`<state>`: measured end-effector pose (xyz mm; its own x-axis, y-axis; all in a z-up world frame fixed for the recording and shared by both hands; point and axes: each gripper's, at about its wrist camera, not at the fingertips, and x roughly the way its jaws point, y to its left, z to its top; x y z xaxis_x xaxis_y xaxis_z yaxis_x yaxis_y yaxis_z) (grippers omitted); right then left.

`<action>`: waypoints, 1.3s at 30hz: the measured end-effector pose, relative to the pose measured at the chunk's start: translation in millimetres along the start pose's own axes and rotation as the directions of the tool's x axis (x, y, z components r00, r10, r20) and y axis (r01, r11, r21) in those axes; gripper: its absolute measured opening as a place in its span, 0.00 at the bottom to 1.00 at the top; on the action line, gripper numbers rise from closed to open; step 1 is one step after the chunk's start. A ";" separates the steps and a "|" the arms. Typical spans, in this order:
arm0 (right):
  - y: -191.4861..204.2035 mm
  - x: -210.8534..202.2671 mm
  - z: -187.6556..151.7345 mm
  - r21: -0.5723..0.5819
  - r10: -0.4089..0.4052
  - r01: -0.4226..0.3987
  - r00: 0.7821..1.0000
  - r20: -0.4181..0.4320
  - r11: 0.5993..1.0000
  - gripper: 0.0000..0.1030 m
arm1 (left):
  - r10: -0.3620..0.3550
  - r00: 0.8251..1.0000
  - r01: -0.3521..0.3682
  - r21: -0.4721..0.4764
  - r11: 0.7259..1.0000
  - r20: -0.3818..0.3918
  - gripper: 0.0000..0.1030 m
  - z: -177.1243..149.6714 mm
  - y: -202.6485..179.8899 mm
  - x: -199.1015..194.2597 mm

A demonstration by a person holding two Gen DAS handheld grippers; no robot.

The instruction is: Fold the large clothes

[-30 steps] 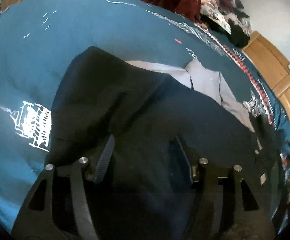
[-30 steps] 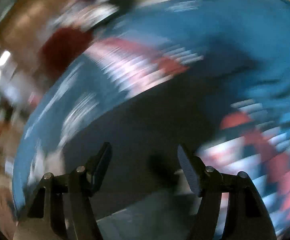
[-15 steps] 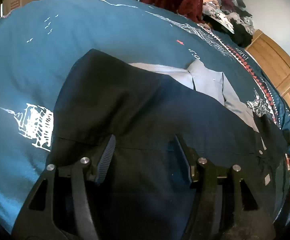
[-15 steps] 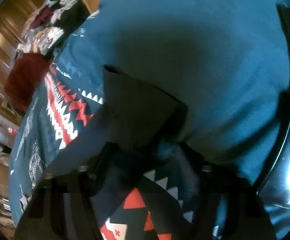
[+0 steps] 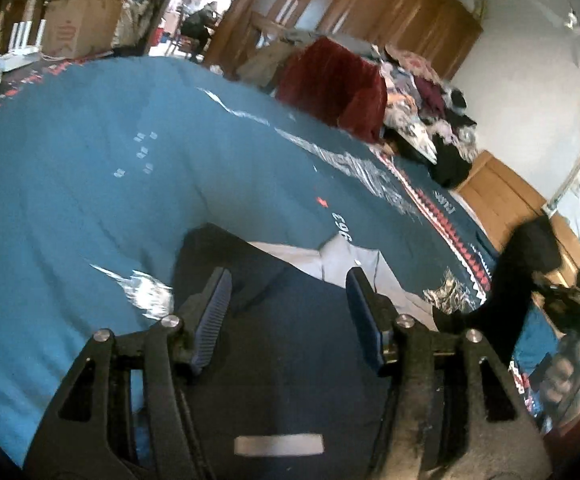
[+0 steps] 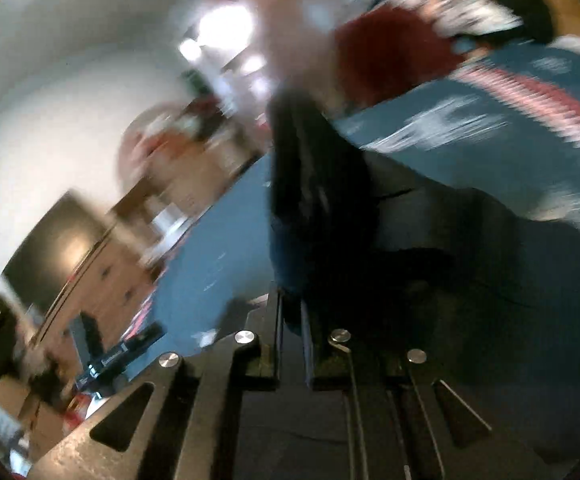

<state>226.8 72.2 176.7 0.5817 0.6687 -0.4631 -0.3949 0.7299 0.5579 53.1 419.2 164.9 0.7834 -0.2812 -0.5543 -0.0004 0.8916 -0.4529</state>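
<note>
A large dark navy garment with a pale grey lining lies spread on the teal bedspread. My left gripper hovers open just above its dark cloth, nothing between the fingers. In the left wrist view the right gripper shows at the far right, lifting a dark fold of the garment off the bed. The blurred right wrist view shows my right gripper shut on that dark fold, which stands up from the jaws; the remaining dark cloth trails down to the right.
A dark red cloth and a heap of mixed clothes sit at the bed's far edge. Wooden wardrobes and cardboard boxes stand behind. A wooden cabinet flanks the bed on the right.
The right gripper has closed on a dark fold of the garment and lifted it off the bed. The left gripper has tilted up, staying open over the cloth.
</note>
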 end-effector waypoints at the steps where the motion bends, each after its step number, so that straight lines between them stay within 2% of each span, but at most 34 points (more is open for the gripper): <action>1: 20.7 36.6 -10.1 -0.022 0.033 -0.034 0.999 -0.041 0.999 0.12 | 0.007 1.000 -0.007 -0.011 1.000 0.003 0.57 1.1 7.9 -6.1; 3: 43.9 95.3 -32.8 -0.043 0.058 -0.065 0.988 -0.143 0.997 0.18 | 0.035 0.999 -0.035 -0.027 0.999 0.005 0.58 -0.2 22.4 -15.4; 4: 47.4 116.2 -44.5 -0.040 0.050 -0.060 0.977 -0.207 0.997 0.28 | 0.051 0.999 -0.050 -0.038 0.998 0.000 0.58 -1.8 32.8 -18.4; 6: 41.5 140.6 -66.5 -0.004 0.028 -0.030 0.958 -0.285 1.000 0.31 | 0.063 0.998 -0.064 -0.052 0.997 -0.014 0.58 -5.2 44.5 -19.6; 7: 35.6 136.1 -73.3 0.014 0.032 -0.030 0.958 -0.286 0.999 0.31 | 0.070 0.997 -0.071 -0.057 0.996 -0.026 0.59 -9.4 51.3 -19.1; 10: 10.0 89.3 -80.3 0.019 -0.008 0.013 0.971 -0.239 1.000 0.32 | 0.075 0.996 -0.077 -0.051 0.996 -0.054 0.60 -20.0 60.7 -17.0; 11: -3.1 70.9 -79.8 0.016 -0.038 0.043 0.975 -0.217 0.999 0.40 | 0.076 0.995 -0.079 -0.052 0.995 -0.063 0.60 -23.1 62.5 -15.8; 13: -35.9 20.8 -87.5 0.036 -0.144 0.152 0.975 -0.167 0.988 0.46 | 0.067 0.994 -0.072 -0.054 0.996 -0.088 0.61 -30.7 63.0 -11.5; 15: -73.7 -10.1 -92.8 0.072 -0.241 0.256 0.956 -0.171 0.964 0.46 | 0.058 0.992 -0.063 -0.043 0.997 -0.108 0.60 -37.3 56.2 -4.9; 17: -115.6 -33.8 -98.5 0.114 -0.364 0.390 0.911 -0.195 0.914 0.46 | 0.042 0.992 -0.047 -0.046 0.998 -0.121 0.61 -40.0 50.0 0.5; 20: -155.2 -64.1 -105.0 0.188 -0.433 0.471 0.877 -0.211 0.862 0.48 | 0.031 0.986 -0.039 -0.044 0.998 -0.164 0.61 -40.5 44.6 16.5; 22: -169.8 -76.9 -118.8 0.229 -0.430 0.478 0.873 -0.228 0.848 0.54 | 0.023 0.981 -0.029 -0.027 0.999 -0.194 0.61 -37.8 39.6 31.6; 23: -177.7 -75.6 -123.1 0.249 -0.420 0.475 0.874 -0.243 0.844 0.54 | 0.008 0.977 -0.010 -0.010 1.000 -0.214 0.61 -35.6 32.5 42.0; 25: -185.2 -78.8 -130.0 0.263 -0.389 0.456 0.881 -0.270 0.850 0.54 | -0.033 0.966 0.035 0.002 0.999 -0.257 0.61 -34.9 22.0 59.2; 27: -192.3 -70.6 -136.3 0.275 -0.351 0.428 0.891 -0.290 0.861 0.54 | -0.018 0.959 0.026 0.025 0.999 -0.283 0.60 -36.4 12.7 77.8; 31: -194.7 -71.3 -142.7 0.289 -0.326 0.403 0.903 -0.280 0.868 0.54 | 0.008 0.945 0.021 0.085 0.996 -0.326 0.58 -38.4 -5.0 109.3; 33: -191.8 -70.0 -145.7 0.283 -0.323 0.400 0.903 -0.283 0.872 0.52 | 0.063 0.935 -0.020 0.125 0.992 -0.350 0.56 -43.6 -7.6 123.2; 34: -192.0 -70.2 -146.4 0.276 -0.330 0.405 0.901 -0.282 0.872 0.42 | 0.091 0.926 -0.043 0.139 0.989 -0.365 0.45 -47.2 -6.3 130.0; 35: -191.9 -70.5 -147.7 0.272 -0.340 0.414 0.897 -0.282 0.869 0.25 | 0.111 0.924 -0.058 0.151 0.987 -0.366 0.37 -49.3 -5.8 132.5; 36: -195.5 -71.0 -148.5 0.292 -0.325 0.403 0.903 -0.282 0.867 0.22 | 0.116 0.924 -0.062 0.158 0.985 -0.363 0.33 -49.2 -5.6 131.0; 37: -199.9 -75.7 -148.7 0.324 -0.304 0.382 0.914 -0.268 0.865 0.17 | 0.116 0.924 -0.063 0.153 0.986 -0.365 0.24 -48.5 -5.5 124.8; 38: -201.5 -83.3 -147.7 0.339 -0.298 0.370 0.922 -0.248 0.865 0.15 | 0.104 0.926 -0.056 0.139 0.989 -0.364 0.15 -47.7 -5.7 118.4; 39: -201.8 -90.4 -145.5 0.345 -0.303 0.367 0.926 -0.227 0.864 0.14 | 0.069 0.931 -0.032 0.108 0.994 -0.358 0.11 -47.9 -5.8 107.4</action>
<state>150.4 -114.9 5.8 0.4968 0.4299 -0.7539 0.1177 0.8273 0.5493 107.5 366.9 74.6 0.5065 -0.3279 -0.7974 0.0422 0.9332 -0.3568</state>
